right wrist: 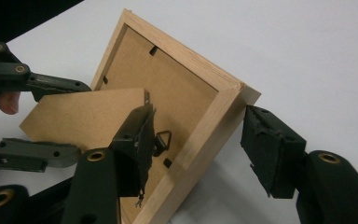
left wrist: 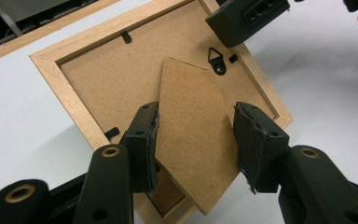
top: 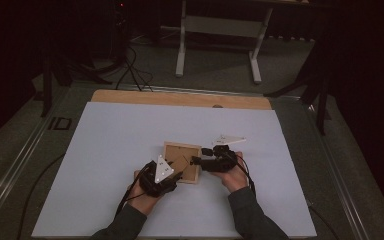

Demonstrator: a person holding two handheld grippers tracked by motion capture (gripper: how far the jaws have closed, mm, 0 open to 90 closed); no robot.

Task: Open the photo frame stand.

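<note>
A wooden picture frame (top: 182,152) lies face down on the white table, its brown backboard (left wrist: 102,79) up. A hardboard stand flap (left wrist: 196,116) is hinged near a small black hanger (left wrist: 216,58) and angles up off the back. My left gripper (left wrist: 196,140) is shut on this flap, one pad on each long edge. It reaches in from the frame's near-left corner (top: 177,175). My right gripper (right wrist: 196,144) is open and straddles the frame's side rail (right wrist: 205,135). Its inner jaw is over the backboard, its outer pad a little off the wood. It comes from the right (top: 196,161).
The white sheet (top: 130,135) covers the table, with a bare wooden strip (top: 180,98) along the far edge. Beyond it a pale desk stand (top: 217,40) and cables (top: 130,70) sit on the dark floor. The person's sleeves (top: 250,215) enter from the bottom.
</note>
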